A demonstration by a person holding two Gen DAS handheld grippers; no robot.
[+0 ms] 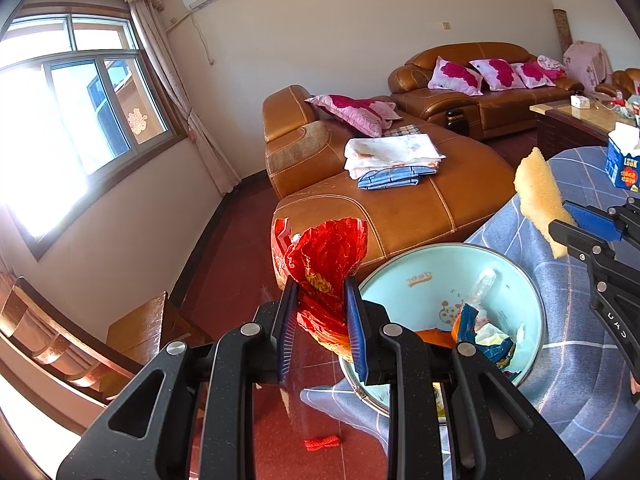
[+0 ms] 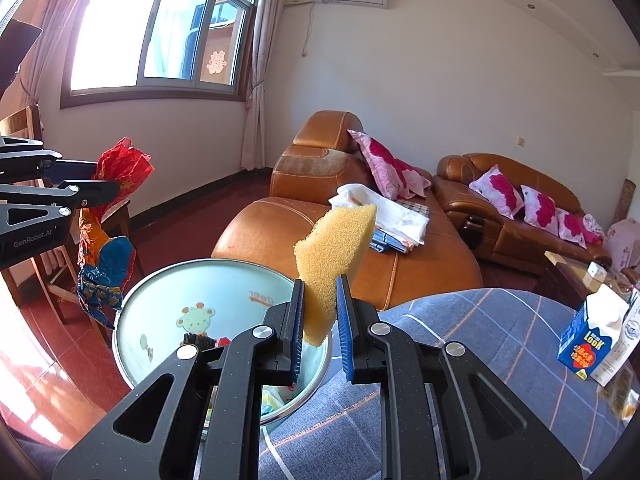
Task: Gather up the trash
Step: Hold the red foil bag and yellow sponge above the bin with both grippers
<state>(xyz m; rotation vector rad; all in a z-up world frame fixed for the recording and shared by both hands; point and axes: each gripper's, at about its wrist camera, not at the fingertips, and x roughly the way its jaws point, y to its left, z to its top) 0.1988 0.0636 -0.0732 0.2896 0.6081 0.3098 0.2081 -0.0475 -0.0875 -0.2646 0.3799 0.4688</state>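
Only right view shows wrapper (image 2: 105,240) tail below left gripper (image 2: 108,184).

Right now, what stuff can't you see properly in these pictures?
- Bottom of the bin: right wrist view, right claw and sponge cover it.
- Wrapper's lower end: left wrist view, hidden behind left claw.
- Milk carton: left wrist view, cut by the edge.
- Small red scrap on the floor: too small to identify.

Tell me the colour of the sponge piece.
Yellow-orange sponge piece, clearest in the right wrist view.
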